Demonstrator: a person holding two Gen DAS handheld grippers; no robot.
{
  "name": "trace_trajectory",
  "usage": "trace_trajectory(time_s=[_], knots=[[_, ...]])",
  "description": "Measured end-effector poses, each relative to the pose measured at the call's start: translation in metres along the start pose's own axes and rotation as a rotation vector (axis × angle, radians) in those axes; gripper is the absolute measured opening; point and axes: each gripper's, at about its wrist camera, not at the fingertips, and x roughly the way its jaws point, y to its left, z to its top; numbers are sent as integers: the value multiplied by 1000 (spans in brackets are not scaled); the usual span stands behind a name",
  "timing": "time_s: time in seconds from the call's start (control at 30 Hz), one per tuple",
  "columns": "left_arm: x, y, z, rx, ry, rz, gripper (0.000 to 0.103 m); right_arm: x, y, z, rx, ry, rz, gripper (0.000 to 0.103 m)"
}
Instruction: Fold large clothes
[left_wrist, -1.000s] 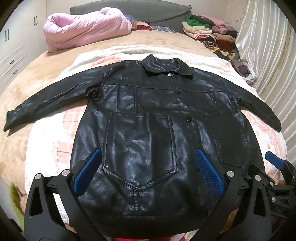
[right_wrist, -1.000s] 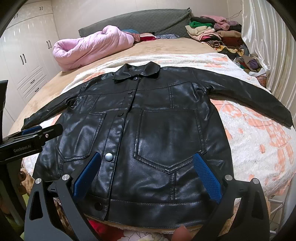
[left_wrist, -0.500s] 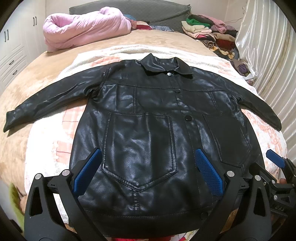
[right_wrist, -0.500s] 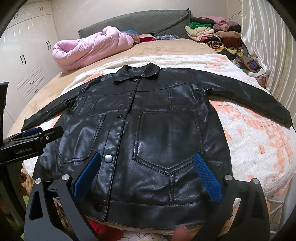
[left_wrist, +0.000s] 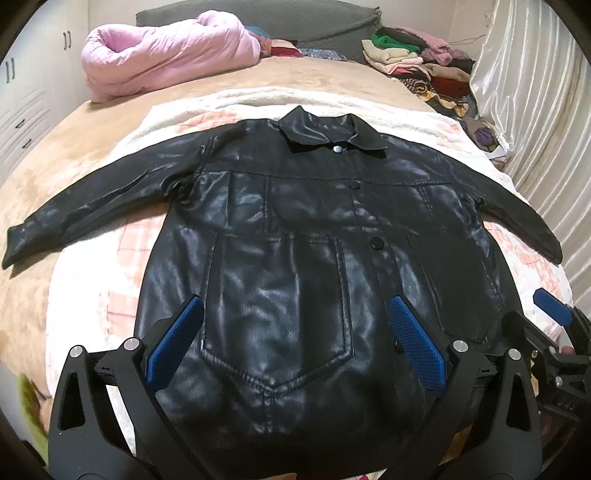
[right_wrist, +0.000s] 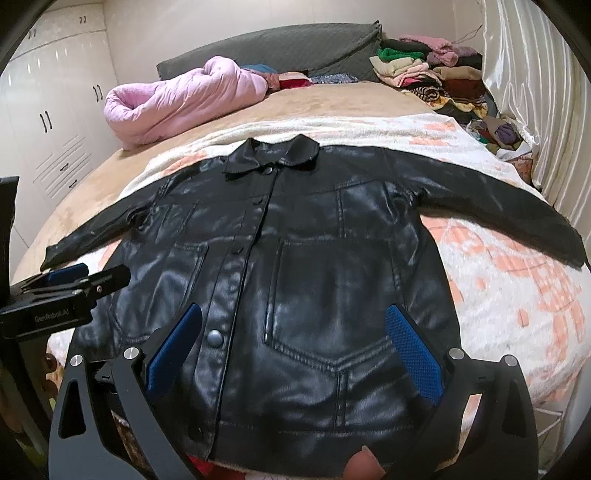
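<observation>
On the bed (left_wrist: 55, 177), a black leather jacket (left_wrist: 295, 258) lies flat and face up on a white-and-pink blanket (left_wrist: 96, 288), collar toward the headboard and hem toward the cameras, both sleeves spread outward. Compared with the frames half a second and one second earlier, the jacket lies unchanged, and both grippers have kept nearly the same stations above its hem, with only a slight drift of view. Left to right: the left sleeve (left_wrist: 96, 206) reaches to the tan bed cover; the left gripper (left_wrist: 291, 343) hovers over the left chest pocket with its blue-padded jaws spread wide and nothing between them; the right gripper (right_wrist: 291, 347) hovers over the right pocket beside the snap placket, jaws likewise spread wide and empty, with a fingertip of the person (right_wrist: 360, 463) visible at the lower edge; the right sleeve (right_wrist: 498, 206) extends toward the curtain (right_wrist: 535, 92). Behind, a rolled pink quilt (left_wrist: 166, 62) and a pile of folded clothes (left_wrist: 413, 62) rest near the headboard.
</observation>
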Motion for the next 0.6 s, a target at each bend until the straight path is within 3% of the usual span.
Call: trace_trajectory(time_s=[0.6], knots=[[32,-23,58,26,-5,-3,94,28,-28,61,59,-51,-31,99]])
